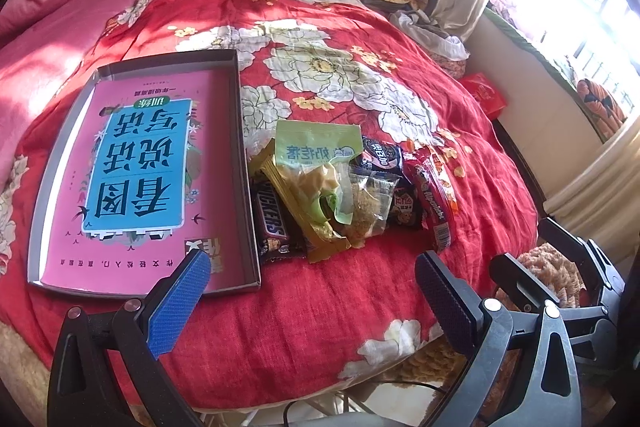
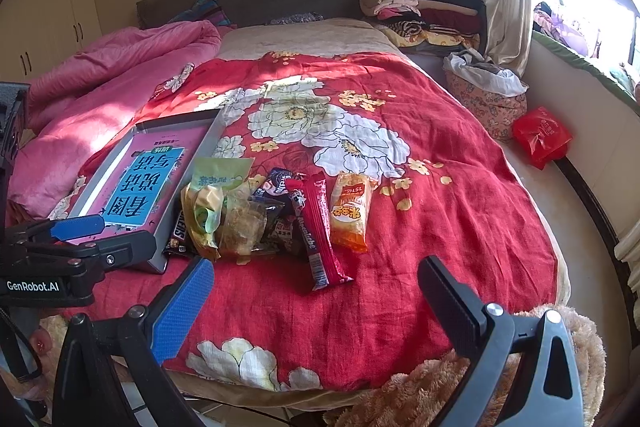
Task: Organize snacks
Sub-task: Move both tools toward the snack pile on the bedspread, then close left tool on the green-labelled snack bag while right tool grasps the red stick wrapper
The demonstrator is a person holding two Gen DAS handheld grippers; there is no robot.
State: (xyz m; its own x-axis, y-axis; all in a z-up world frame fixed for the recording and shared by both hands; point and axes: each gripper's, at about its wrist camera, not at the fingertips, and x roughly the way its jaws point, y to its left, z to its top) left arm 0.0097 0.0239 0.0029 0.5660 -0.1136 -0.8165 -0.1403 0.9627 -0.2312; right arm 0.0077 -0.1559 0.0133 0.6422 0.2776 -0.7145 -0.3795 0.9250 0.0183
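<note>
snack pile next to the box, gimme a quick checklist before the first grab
1. Left gripper open and empty: ok, fingers spread with nothing between them.
2. Right gripper open and empty: ok.
3. Box has room: ok, only a pink printed sheet shows on its floor, no snacks inside yet.
4. Easy first pick: ok, the orange packet lies at the right edge of the pile, with nothing on top of it.
5. Snickers bar free to lift: not ok, it sits tight against the box wall with the yellow-green packet overlapping it.
6. Full count of snacks in the pile: cannot tell, wrappers overlap.
</note>
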